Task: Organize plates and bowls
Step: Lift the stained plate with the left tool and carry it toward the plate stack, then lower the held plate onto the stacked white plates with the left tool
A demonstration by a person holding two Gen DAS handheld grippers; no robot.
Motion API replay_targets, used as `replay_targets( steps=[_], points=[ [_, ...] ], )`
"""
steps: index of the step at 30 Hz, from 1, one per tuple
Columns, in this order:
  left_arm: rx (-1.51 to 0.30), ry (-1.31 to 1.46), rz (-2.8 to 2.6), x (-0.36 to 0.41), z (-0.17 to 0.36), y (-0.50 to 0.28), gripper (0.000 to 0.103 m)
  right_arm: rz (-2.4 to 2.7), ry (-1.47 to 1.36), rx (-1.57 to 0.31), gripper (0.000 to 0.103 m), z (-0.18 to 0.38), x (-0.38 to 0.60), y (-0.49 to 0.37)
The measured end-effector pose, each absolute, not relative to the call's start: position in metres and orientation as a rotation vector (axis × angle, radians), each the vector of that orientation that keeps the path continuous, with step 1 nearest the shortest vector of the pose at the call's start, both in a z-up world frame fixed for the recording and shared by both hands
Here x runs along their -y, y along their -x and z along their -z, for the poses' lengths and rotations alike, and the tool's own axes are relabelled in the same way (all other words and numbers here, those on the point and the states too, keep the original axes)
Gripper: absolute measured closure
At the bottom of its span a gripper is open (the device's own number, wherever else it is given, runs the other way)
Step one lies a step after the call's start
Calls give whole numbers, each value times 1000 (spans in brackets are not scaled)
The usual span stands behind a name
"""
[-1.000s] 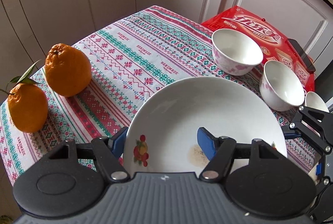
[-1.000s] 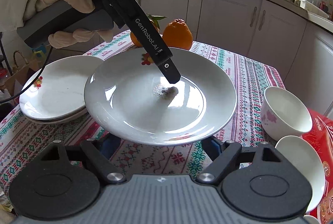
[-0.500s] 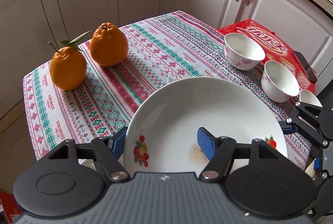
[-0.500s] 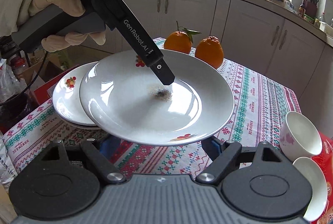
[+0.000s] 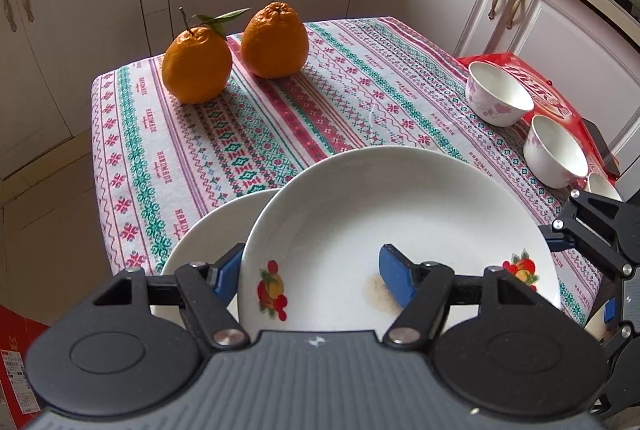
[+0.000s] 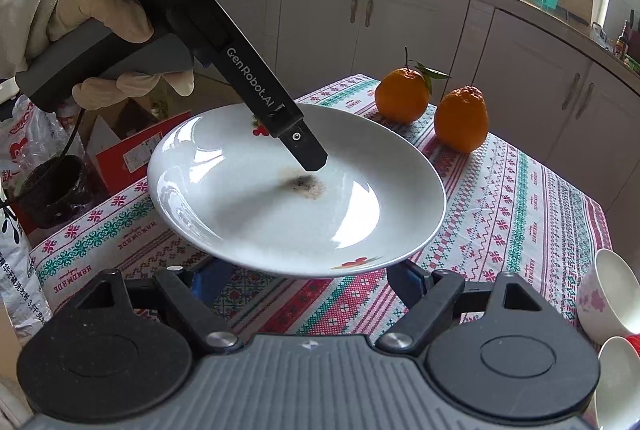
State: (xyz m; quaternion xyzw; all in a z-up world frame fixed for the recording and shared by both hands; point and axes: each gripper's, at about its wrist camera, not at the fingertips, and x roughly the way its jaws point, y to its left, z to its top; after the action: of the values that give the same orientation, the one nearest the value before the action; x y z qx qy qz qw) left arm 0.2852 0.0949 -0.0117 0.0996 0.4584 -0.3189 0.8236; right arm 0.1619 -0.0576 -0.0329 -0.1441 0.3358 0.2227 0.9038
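My left gripper (image 5: 312, 272) is shut on the near rim of a white plate (image 5: 400, 214) with fruit prints and a brown smudge. One blue pad sits inside the dish and the other under the rim. The plate hangs tilted above the tablecloth. Its upper finger (image 6: 296, 138) presses on the plate (image 6: 248, 198) in the right wrist view. Another white plate (image 5: 208, 230) lies below it at the left. My right gripper (image 6: 310, 280) stands open, its fingers under the plate's near rim. Three white bowls (image 5: 498, 96) (image 5: 554, 152) (image 5: 604, 186) stand at the right.
Two oranges (image 5: 198, 68) (image 5: 276, 40) sit at the far corner of the patterned tablecloth (image 5: 320, 102). A red packet (image 5: 536, 78) and a dark phone (image 5: 600, 150) lie under and beside the bowls. A gloved hand (image 6: 100, 10) holds the left gripper. Cabinets surround the table.
Both grippers have travelled left across the table with the plate. The held plate now overlaps the lower plate, which it hides in the right wrist view. The left gripper stays shut on the plate.
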Motion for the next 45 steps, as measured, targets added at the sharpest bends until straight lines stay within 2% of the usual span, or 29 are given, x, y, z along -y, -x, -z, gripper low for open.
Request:
replay_targets(
  steps=[45],
  points=[
    [-1025,-132,641,-128,38,-287,33,-485,362,-713,15,39,35,-167]
  ],
)
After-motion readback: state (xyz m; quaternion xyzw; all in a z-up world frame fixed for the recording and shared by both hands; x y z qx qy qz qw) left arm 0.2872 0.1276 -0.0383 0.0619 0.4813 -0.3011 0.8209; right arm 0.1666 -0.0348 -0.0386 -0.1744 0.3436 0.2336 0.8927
